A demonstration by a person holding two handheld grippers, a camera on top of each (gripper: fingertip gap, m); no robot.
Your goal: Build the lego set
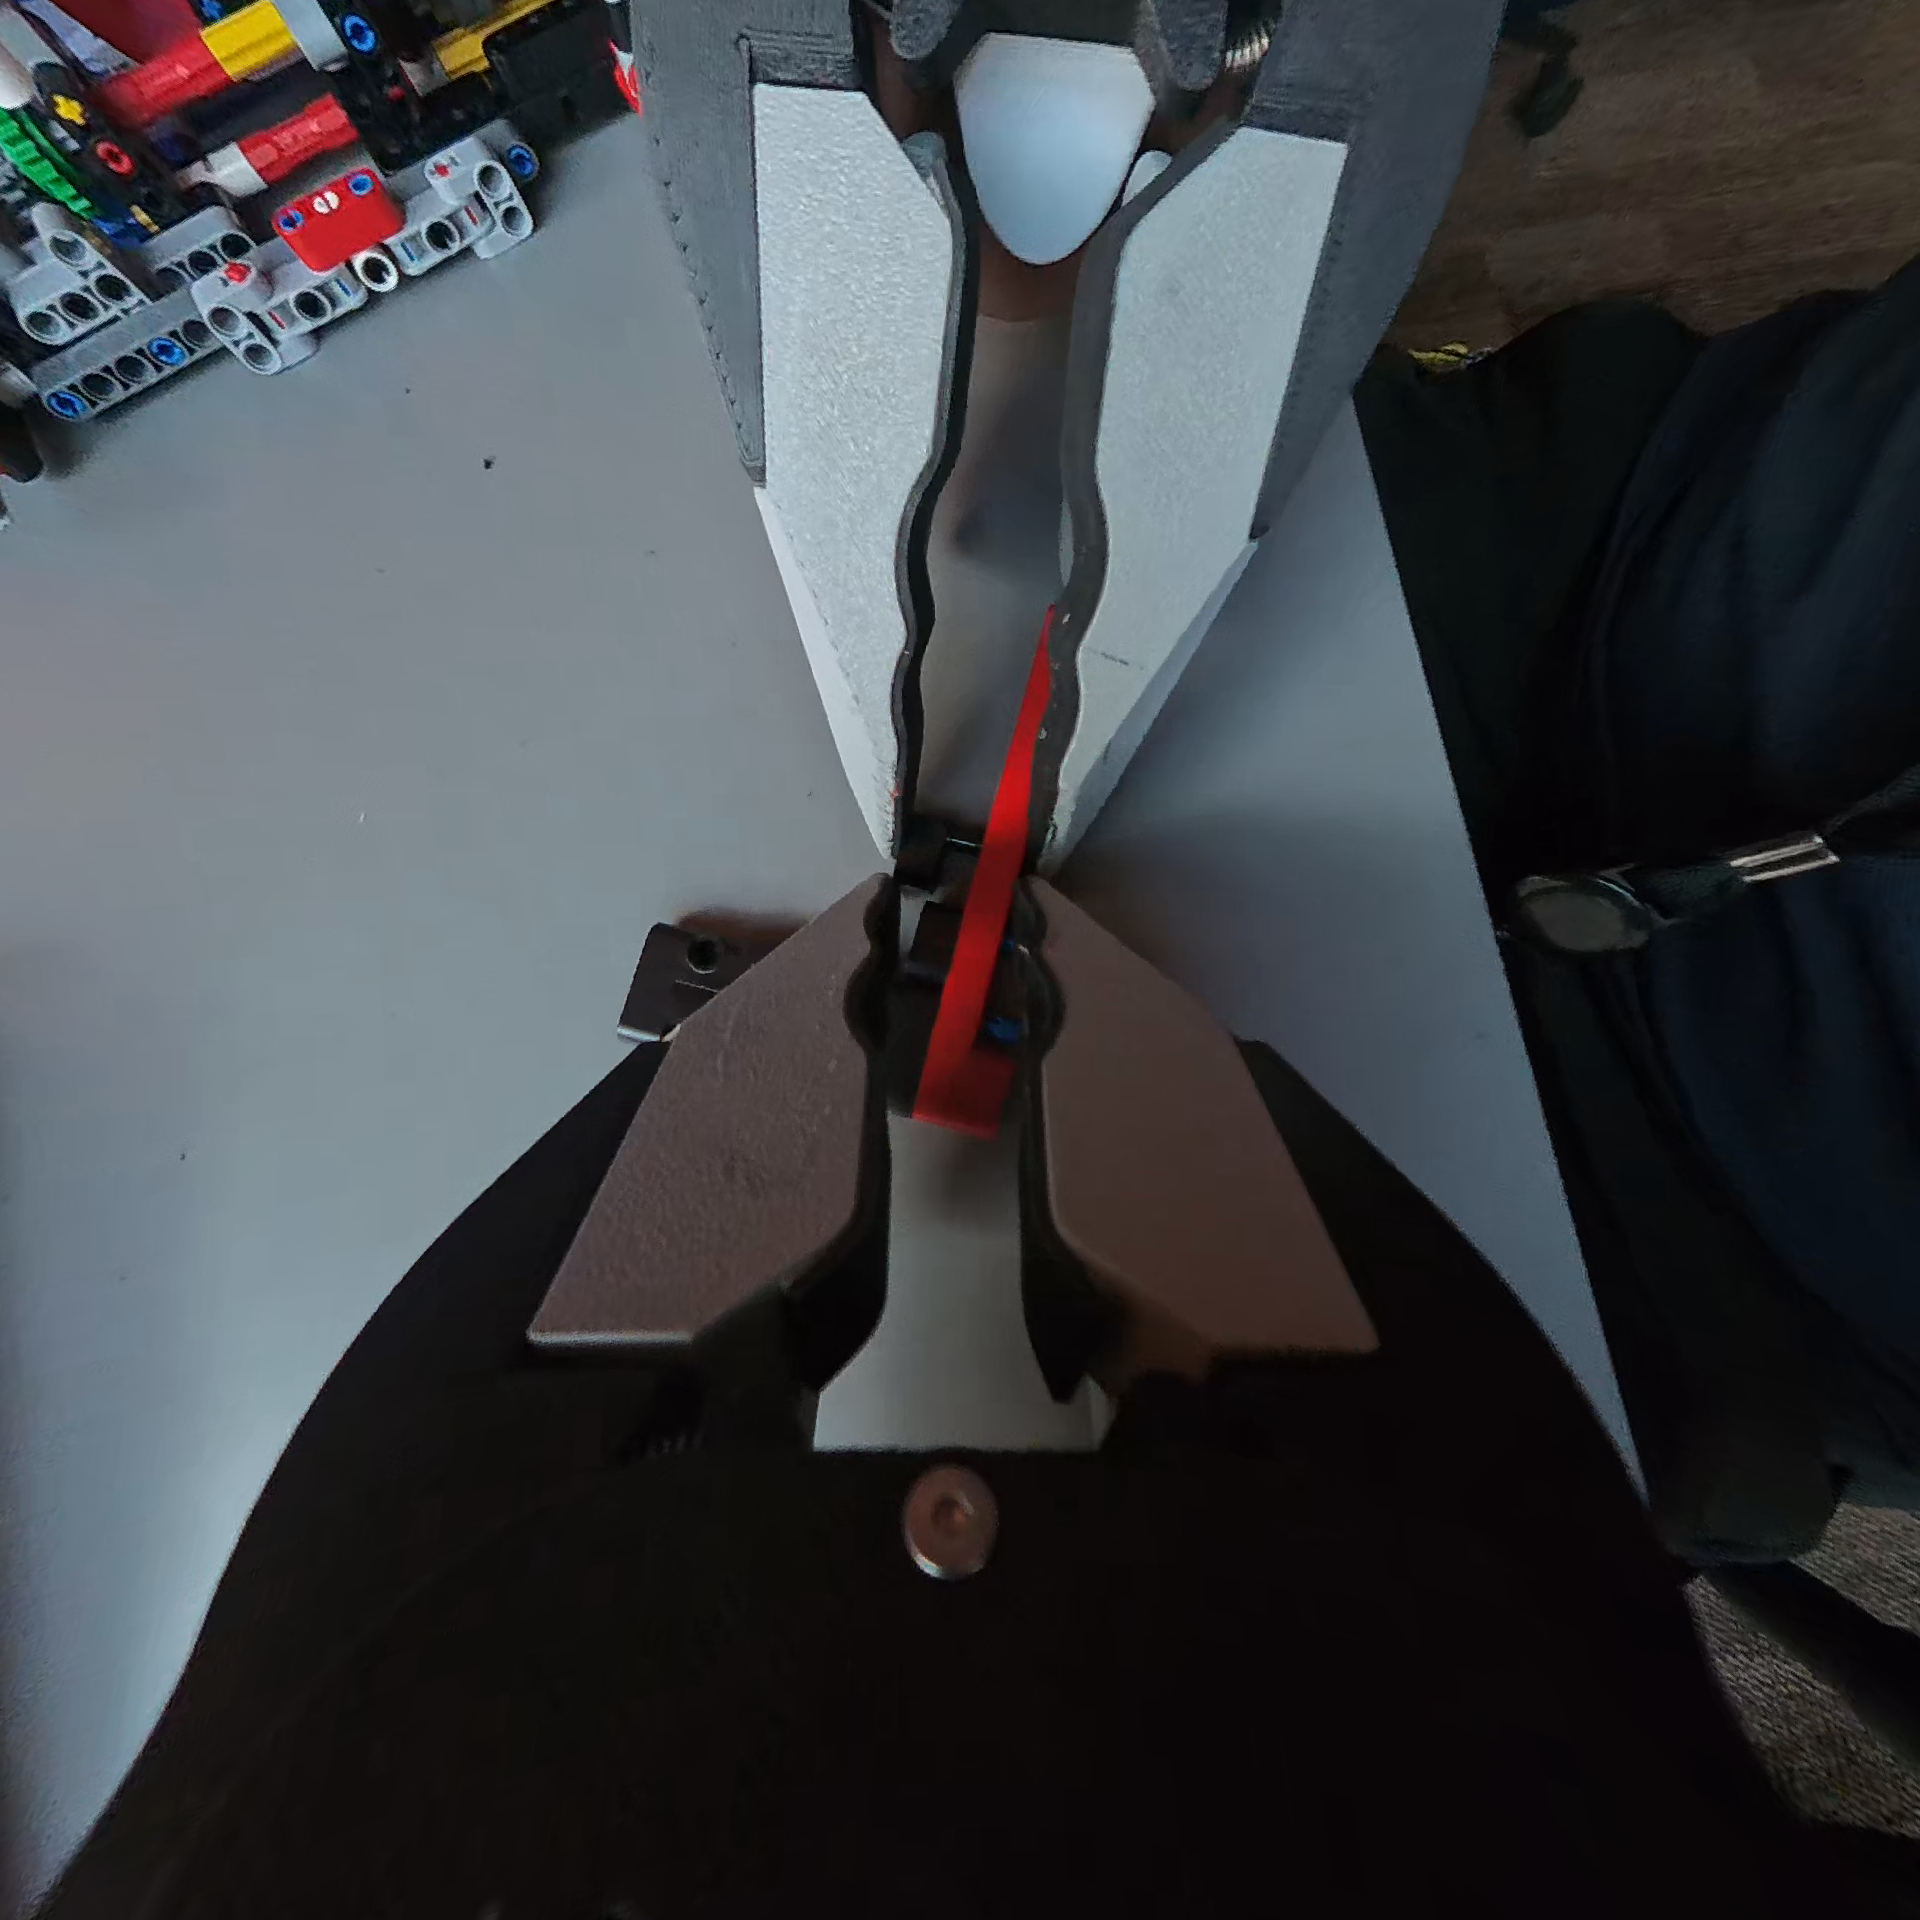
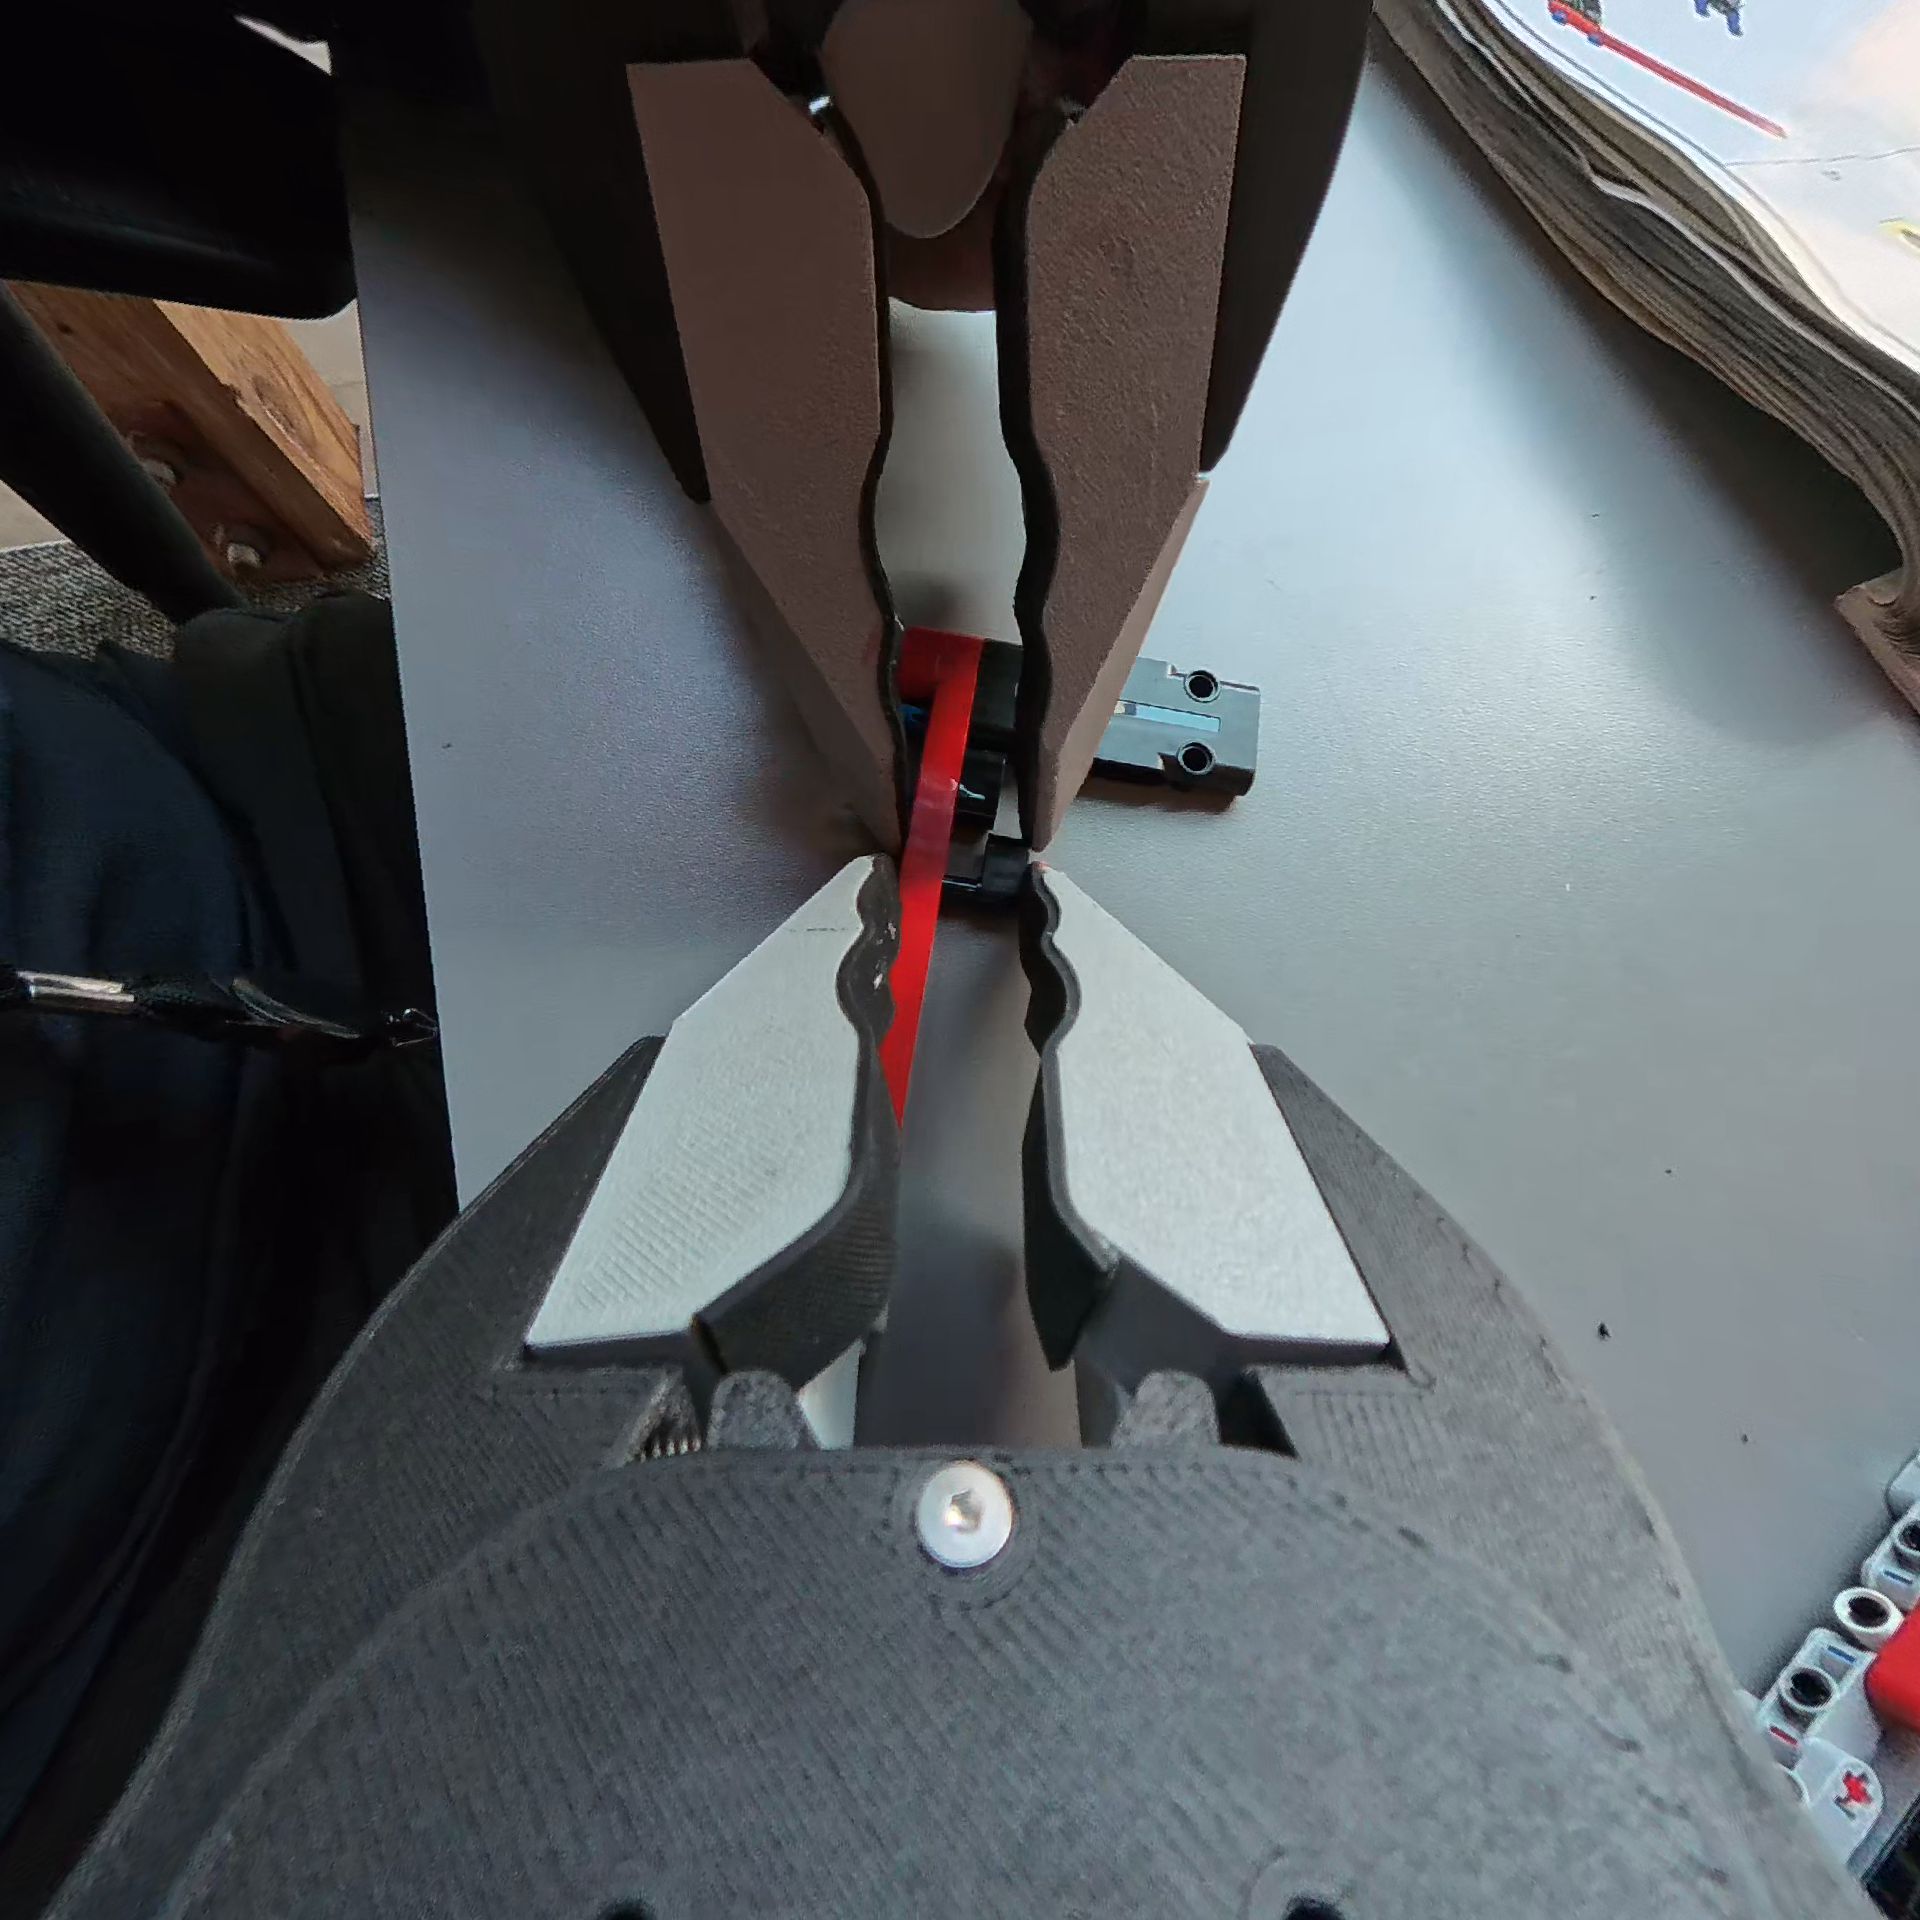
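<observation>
We're clamping the red-and-black brick assembly (image 2: 951, 769) tip to tip: left gripper (image 1: 961, 914) and right gripper (image 2: 956, 883) both gripping it.

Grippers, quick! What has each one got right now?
Left gripper: closed on the small red and black toy-brick assembly.
Right gripper: closed on the same assembly's other end, tip to tip.
</observation>
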